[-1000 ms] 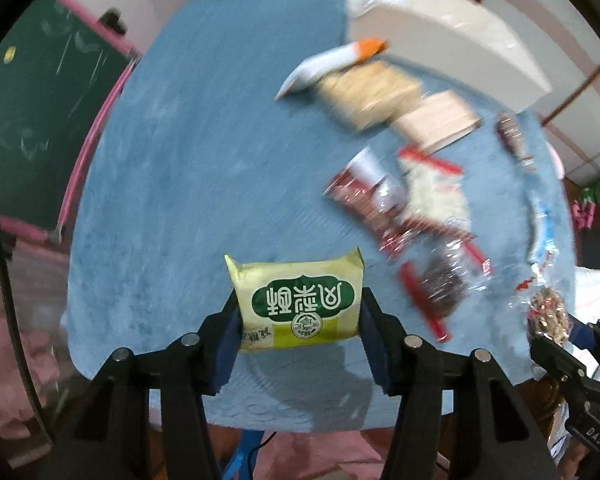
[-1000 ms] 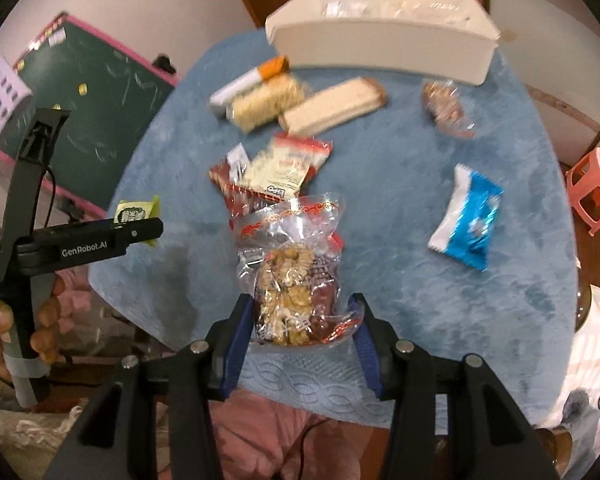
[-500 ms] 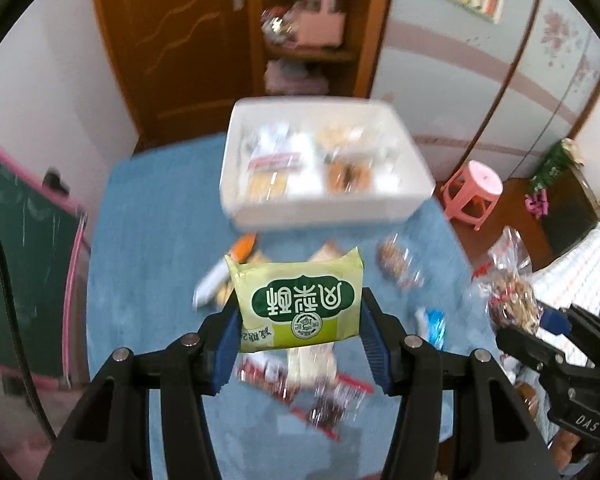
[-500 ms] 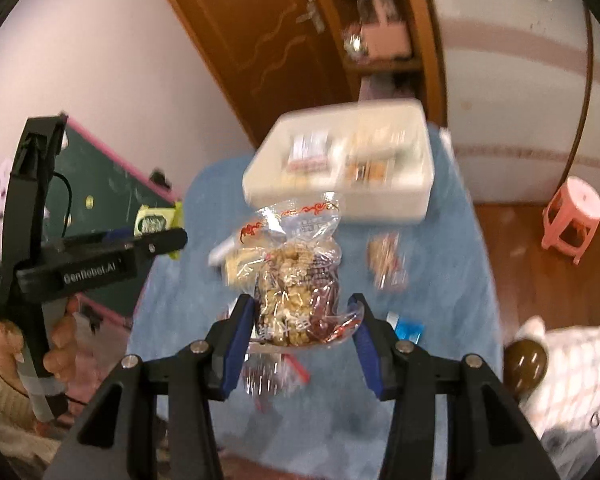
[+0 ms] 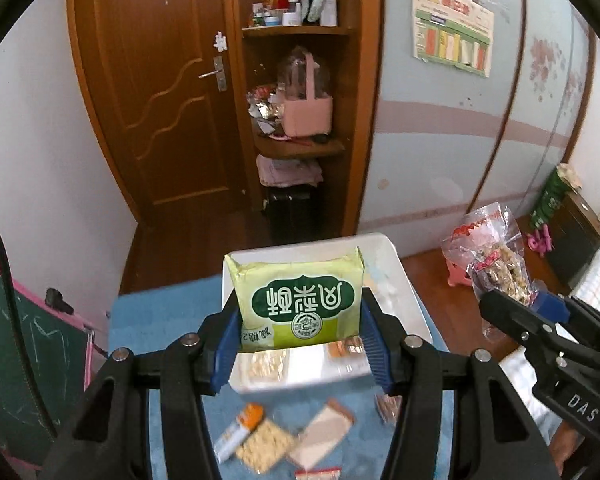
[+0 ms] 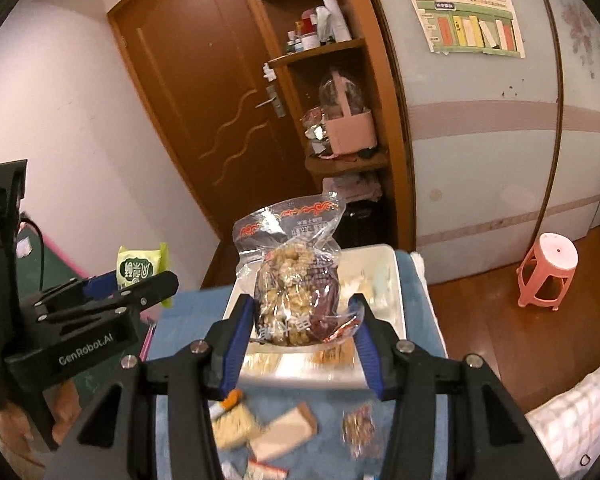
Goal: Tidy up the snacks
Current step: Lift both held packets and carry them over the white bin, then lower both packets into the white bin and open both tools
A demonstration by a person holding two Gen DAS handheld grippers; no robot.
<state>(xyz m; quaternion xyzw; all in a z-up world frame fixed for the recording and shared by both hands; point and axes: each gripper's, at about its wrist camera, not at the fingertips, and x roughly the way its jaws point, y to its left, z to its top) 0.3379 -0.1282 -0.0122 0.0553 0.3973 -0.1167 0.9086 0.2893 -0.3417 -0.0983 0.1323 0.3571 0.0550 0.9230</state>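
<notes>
My left gripper (image 5: 300,344) is shut on a green snack packet (image 5: 298,304) and holds it in the air over the near part of the white box (image 5: 400,276). My right gripper (image 6: 304,336) is shut on a clear bag of nut snacks (image 6: 296,284), also raised above the white box (image 6: 394,300). Each gripper shows in the other's view: the right one (image 5: 540,320) at the right edge, the left one (image 6: 112,292) at the left edge. The box holds several snacks, partly hidden by the packets.
Loose snacks lie on the blue table (image 5: 168,320) in front of the box: an orange-tipped tube (image 5: 238,432), a cracker pack (image 5: 264,450), a wafer pack (image 5: 322,432). A chalkboard (image 5: 16,360) stands at the left, a pink stool (image 6: 546,276) at the right.
Both grippers have risen and tilted up with their packets, from looking down at the table to facing the room. The white box now lies right under and behind the held packets.
</notes>
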